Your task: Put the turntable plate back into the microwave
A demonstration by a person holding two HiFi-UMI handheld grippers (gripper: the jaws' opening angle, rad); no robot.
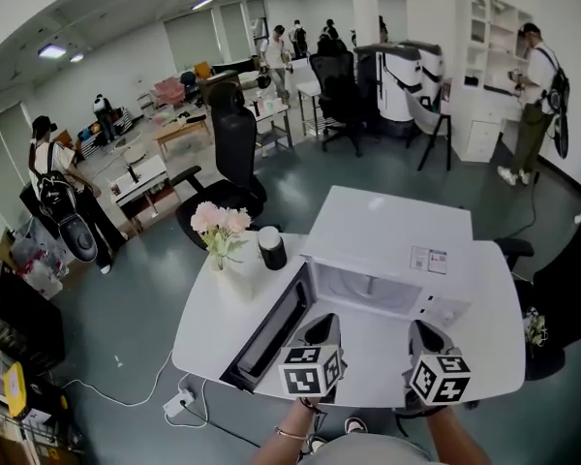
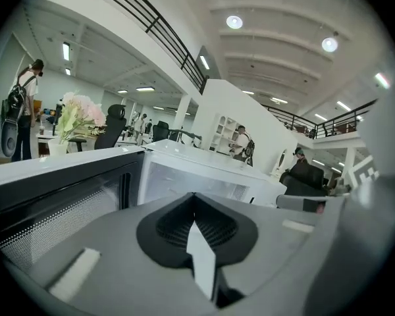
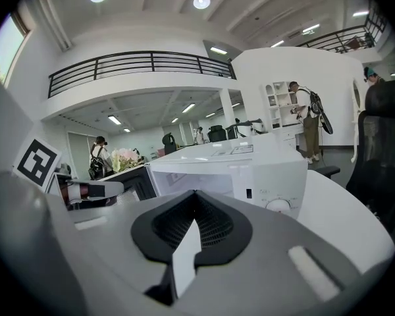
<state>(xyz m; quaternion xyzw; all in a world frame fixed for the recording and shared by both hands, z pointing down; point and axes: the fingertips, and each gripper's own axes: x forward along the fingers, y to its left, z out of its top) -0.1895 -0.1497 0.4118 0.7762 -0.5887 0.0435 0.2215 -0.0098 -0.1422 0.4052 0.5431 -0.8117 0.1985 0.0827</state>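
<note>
In the head view, the left gripper point(image 1: 321, 327) and the right gripper point(image 1: 426, 329) are side by side above the near edge of the white rounded worktop point(image 1: 218, 313). Both point at the white box-shaped microwave oven point(image 1: 387, 231), which stands just ahead of the jaws. Its dark-framed door point(image 1: 271, 329) hangs open, just to the left of the left jaws. The cavity straight in front of the jaws looks pale and shiny. I cannot tell for sure if the glass turntable plate lies on its floor; no gripper carries it. Further ahead and to the left of the jaws stand a bunch of pale pink flowers in a vase point(image 1: 221, 223) and a black cylinder with a white top point(image 1: 271, 248).

In the left gripper view, the jaws of the left gripper point(image 2: 194, 196) are pressed fully together with nothing between them. The microwave oven point(image 2: 204, 171) is directly beyond the tips. The open door point(image 2: 52, 199), with its perforated window, runs along the left of the jaws. The flowers point(image 2: 79, 114) show far to the left above it.

In the right gripper view, the jaws of the right gripper point(image 3: 196, 193) are also fully closed and empty. The microwave oven point(image 3: 243, 170) is just beyond them, its round control dial point(image 3: 278, 205) to the right of the tips. The worktop point(image 3: 345, 209) continues on the right side.
</note>
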